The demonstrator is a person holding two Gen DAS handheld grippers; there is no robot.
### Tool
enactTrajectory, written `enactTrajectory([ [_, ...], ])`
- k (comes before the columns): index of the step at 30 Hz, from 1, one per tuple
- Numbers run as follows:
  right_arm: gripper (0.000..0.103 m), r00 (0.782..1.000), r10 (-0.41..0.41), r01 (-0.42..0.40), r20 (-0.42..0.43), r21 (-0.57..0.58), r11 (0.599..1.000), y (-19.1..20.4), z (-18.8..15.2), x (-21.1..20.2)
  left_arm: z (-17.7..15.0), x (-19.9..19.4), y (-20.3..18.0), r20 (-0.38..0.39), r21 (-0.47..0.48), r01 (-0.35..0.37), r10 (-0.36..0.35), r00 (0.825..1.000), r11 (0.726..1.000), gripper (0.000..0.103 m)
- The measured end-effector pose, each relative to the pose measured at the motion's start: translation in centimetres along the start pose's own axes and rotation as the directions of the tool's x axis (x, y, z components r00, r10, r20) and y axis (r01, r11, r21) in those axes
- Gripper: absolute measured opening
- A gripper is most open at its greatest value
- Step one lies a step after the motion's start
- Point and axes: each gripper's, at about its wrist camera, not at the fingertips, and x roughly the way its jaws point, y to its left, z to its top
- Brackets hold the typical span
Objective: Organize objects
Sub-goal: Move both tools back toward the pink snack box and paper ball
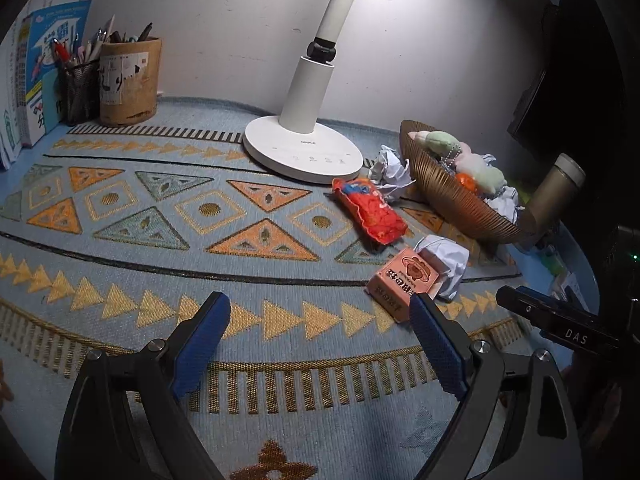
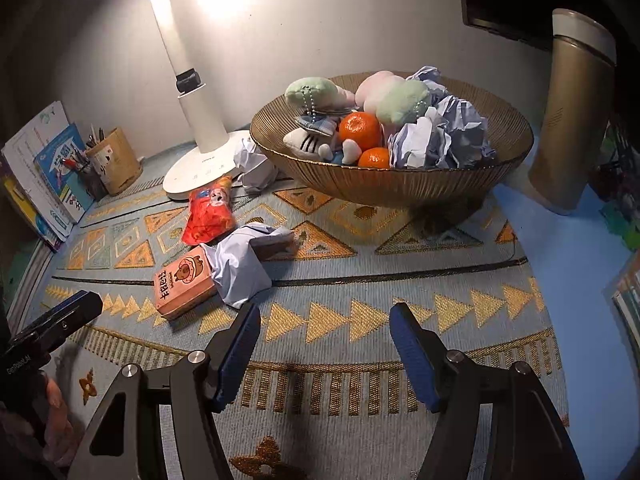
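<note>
Both wrist views angle down, close over the mat (image 1: 280, 280), sharing the bowl (image 2: 400, 184).

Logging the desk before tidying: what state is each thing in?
Desk lamp: switched on.
Bowl: upright, filled.
Pink box: lying flat, closed.
Red snack bag: lying flat.
Left gripper: open, empty.
Right gripper: open, empty.

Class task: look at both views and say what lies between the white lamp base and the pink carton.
The red snack packet lies between the white lamp base and the pink carton; both wrist views show it.
</note>
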Motion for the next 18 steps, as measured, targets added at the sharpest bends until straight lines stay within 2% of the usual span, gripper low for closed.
enactTrajectory([
  [4, 0.065, 0.998, -0.059, 0.059, -0.003, -0.032, 0.998, 0.7, 0.0, 0.4, 0.0, 0.1, 0.2, 0.001, -0.004, 0.010, -0.010, 1.000, 1.000, 0.091],
  [9, 0.065, 0.996, -0.086, 0.085, -0.010, -0.066, 0.994, 1.4, 0.0, 0.8, -0.1, 0.1, 0.0, -0.009, 0.007, 0.019, -0.019, 1.000, 1.000, 0.091],
  [15, 0.065, 0.999, -0.045, 0.044, -0.024, -0.042, 0.998, 0.8, 0.2, 0.8, -0.4, 0.4, -1.2, -0.026, 0.073, 0.020, -0.018, 0.999, 0.997, 0.091],
  [18, 0.065, 0.997, 0.034, -0.036, -0.064, -0.040, 0.999, 0.6, 0.3, 1.2, -0.4, 1.0, -2.0, -0.077, 0.121, 0.053, -0.044, 0.996, 0.991, 0.091],
])
